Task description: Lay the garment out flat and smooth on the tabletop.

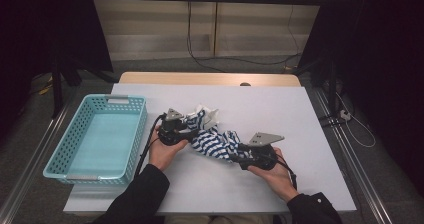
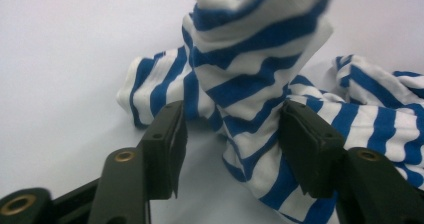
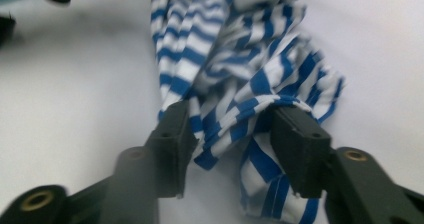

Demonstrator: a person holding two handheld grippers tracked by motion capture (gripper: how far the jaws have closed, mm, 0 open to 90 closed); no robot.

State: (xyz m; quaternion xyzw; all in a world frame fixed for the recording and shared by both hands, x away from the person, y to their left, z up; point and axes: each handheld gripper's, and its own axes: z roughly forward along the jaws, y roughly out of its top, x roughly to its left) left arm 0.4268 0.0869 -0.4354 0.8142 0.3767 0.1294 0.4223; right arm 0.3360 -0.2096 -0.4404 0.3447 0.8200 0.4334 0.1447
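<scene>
- Fingers (image 2: 162,144) of the left gripper (image 1: 176,130) stand about half apart; the striped cloth (image 1: 215,139) lies between them, leaning against the one on the right of the left gripper view, while a gap shows beside the other. The pads do not press on it.
- Left of that gripper, a turquoise basket (image 1: 65,156) sits on the white table (image 1: 280,109), well apart from the cloth.
- Bunched and twisted, the blue-and-white cloth (image 2: 250,79) rests on the table between the two grippers, its crumpled end rising near the left one.
- On the right, the right gripper (image 1: 252,159) has jaws parted about as wide; the cloth (image 3: 240,84) runs between its fingers (image 3: 172,144) and touches both loosely, with no firm clamp seen.
</scene>
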